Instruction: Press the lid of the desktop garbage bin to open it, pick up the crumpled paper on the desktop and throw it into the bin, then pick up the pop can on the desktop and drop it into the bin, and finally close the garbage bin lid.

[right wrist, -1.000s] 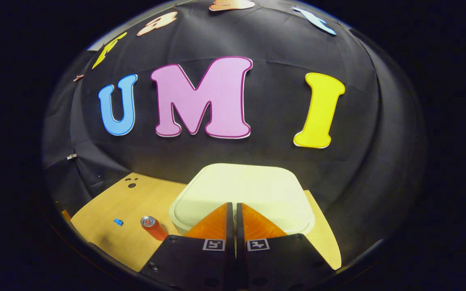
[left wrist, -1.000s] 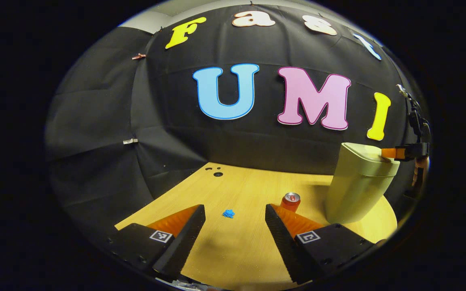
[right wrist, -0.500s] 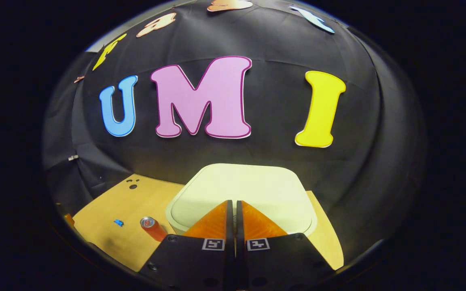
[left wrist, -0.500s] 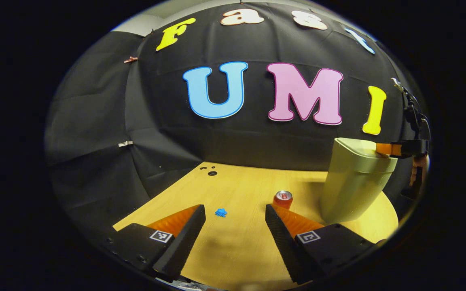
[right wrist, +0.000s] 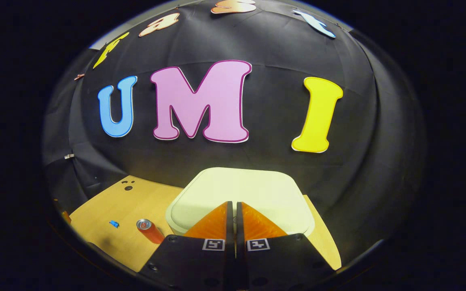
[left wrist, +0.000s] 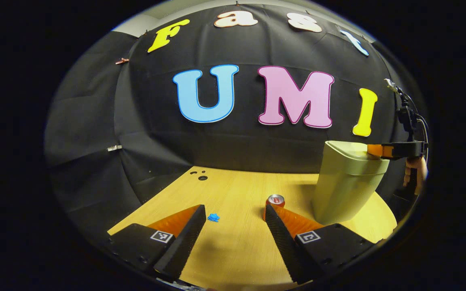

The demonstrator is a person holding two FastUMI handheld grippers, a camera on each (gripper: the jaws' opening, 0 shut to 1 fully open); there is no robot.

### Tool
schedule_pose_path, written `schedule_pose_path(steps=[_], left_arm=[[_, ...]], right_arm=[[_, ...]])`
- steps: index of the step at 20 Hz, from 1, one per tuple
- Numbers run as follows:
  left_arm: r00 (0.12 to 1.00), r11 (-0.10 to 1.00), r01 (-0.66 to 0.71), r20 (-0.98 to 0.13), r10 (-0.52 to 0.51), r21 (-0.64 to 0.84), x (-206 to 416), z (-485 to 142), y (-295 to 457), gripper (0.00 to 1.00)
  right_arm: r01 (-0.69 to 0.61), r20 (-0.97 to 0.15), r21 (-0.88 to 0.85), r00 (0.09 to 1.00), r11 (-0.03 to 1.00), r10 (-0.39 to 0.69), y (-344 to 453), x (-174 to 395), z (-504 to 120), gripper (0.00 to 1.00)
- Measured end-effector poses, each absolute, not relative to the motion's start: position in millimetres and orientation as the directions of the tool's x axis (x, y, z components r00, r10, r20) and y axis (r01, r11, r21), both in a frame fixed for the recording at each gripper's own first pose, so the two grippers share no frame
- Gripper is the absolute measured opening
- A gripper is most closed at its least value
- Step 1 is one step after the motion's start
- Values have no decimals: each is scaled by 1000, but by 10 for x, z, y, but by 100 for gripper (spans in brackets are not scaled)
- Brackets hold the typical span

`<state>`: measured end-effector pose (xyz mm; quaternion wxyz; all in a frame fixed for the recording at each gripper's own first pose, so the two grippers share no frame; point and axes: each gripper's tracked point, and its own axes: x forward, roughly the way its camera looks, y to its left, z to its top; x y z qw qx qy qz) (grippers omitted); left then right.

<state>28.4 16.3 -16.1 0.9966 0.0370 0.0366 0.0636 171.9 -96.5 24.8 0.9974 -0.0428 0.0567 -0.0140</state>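
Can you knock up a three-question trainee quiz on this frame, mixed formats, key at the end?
1. True or false: the garbage bin has its lid open.
2. Multiple choice: the right claw is A) spread wide over the pop can, B) closed, tips at the lid's near edge, C) holding the crumpled paper.
3. Short answer: on the desktop, what lies between the left claw's open fingers and what stands by its right finger?

Key
1. False; the lid sits flat on the bin.
2. B.
3. The blue crumpled paper lies between them; the pop can stands upright by the right finger.
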Motion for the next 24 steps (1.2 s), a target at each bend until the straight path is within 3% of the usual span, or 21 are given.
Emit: schedule_pose_path(steps=[11,24], left_arm=[[996,997,-53,-68,57,53,410,-361,832,95],[983,999,1,-185,9,51,893,-924,1221,96]], right_arm=[[149,-77,-105,984,983,-158,-836,1194,363,5],[196,-204,-59,958,979,-204,-631,416,-252,5]])
